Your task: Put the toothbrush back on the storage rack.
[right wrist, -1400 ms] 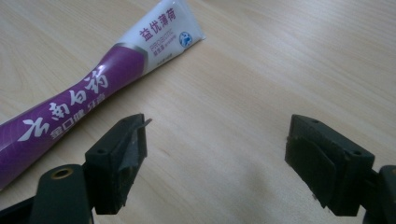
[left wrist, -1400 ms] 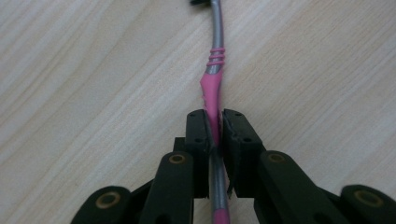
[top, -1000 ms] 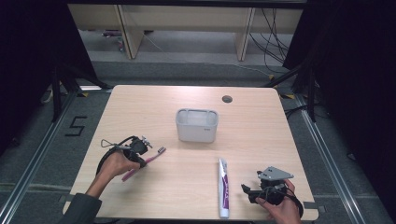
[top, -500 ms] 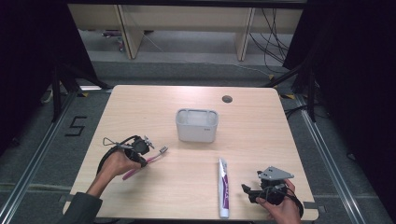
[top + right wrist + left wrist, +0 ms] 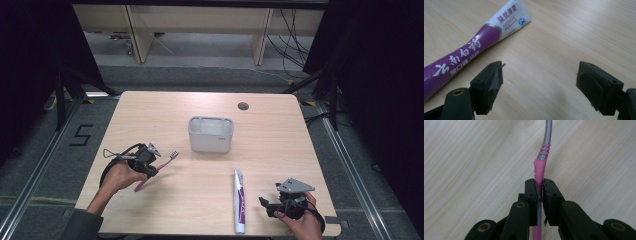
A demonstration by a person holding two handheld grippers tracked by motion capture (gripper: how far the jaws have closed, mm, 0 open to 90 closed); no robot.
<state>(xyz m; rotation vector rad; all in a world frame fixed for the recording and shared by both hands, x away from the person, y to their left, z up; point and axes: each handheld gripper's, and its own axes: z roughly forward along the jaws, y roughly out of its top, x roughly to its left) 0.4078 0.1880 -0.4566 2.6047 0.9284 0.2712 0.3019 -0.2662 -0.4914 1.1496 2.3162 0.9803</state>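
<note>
A pink and grey toothbrush [image 5: 163, 164] is clamped by its pink handle in my left gripper [image 5: 150, 159] at the table's left. Its bristled head points right toward the grey holder. In the left gripper view the jaws press on both sides of the toothbrush handle [image 5: 539, 168], and the left gripper [image 5: 541, 187] hangs over bare wood. A purple and white toothpaste tube [image 5: 240, 201] lies flat near the front edge. My right gripper [image 5: 266, 205] stands open just right of it, nothing between its fingers. In the right gripper view the tube [image 5: 474, 47] lies left of and beyond the right gripper [image 5: 540, 75].
A grey rectangular holder [image 5: 210, 143] stands open-topped in the middle of the wooden table [image 5: 280, 140]. A round cable hole [image 5: 243, 106] sits near the far edge. Dark floor and rails surround the table.
The toothbrush head has shifted slightly toward the holder with the left gripper. The right hand and the toothpaste tube have kept still.
</note>
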